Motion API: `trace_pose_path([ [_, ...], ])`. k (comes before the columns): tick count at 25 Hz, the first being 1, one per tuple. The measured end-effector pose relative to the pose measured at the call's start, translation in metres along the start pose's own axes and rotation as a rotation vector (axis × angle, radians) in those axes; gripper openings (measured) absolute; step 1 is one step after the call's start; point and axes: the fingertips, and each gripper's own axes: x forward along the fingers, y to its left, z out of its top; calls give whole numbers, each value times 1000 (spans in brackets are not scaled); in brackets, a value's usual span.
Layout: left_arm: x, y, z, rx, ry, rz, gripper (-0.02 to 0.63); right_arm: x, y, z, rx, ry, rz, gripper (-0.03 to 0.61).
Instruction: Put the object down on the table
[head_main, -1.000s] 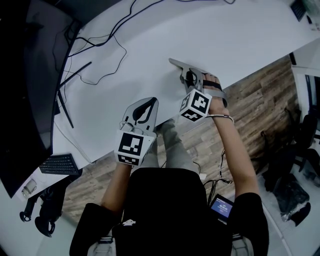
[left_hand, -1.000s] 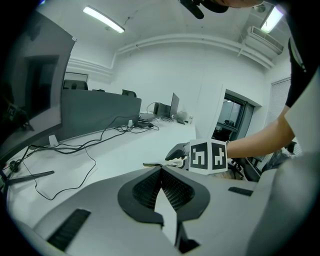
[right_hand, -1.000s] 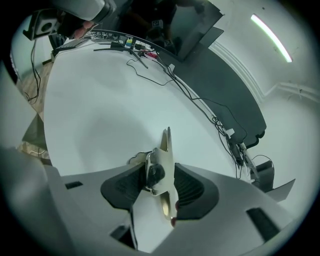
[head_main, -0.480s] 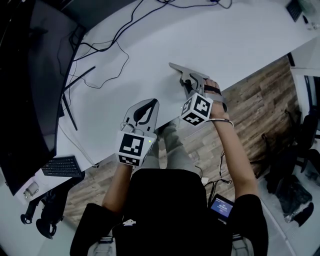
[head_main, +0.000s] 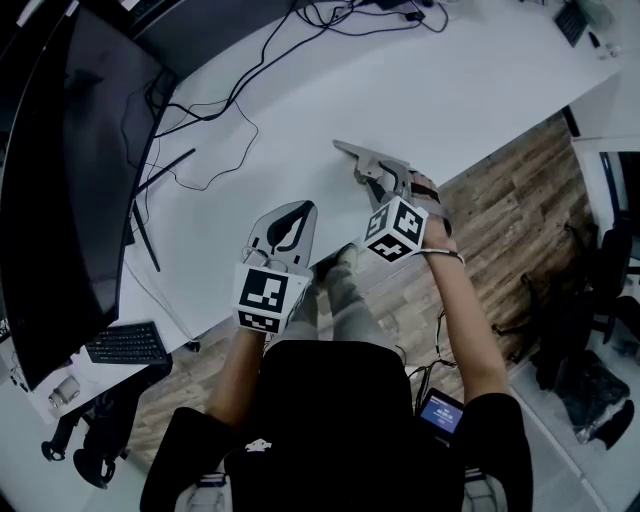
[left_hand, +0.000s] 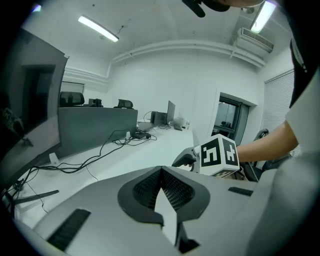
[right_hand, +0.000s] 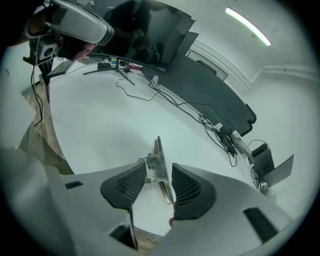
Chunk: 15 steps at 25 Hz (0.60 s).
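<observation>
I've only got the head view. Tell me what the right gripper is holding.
Observer: In the right gripper view, the right gripper has a thin metal strip standing on edge between its jaws, with a pad against each side, over the bare white table.
Operator: Now report the left gripper's jaws.
Observer: In the left gripper view, the left gripper has its jaws together at the tips, with nothing between them.
</observation>
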Motion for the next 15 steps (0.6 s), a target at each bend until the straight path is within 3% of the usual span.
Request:
trace_pose_path([
  [4, -2, -3, 14, 8, -23, -9, 14, -17, -10, 4, 76, -18, -13, 172],
  [15, -15, -17, 51, 48, -76, -47, 14, -76, -37, 20, 264, -90, -105, 57],
])
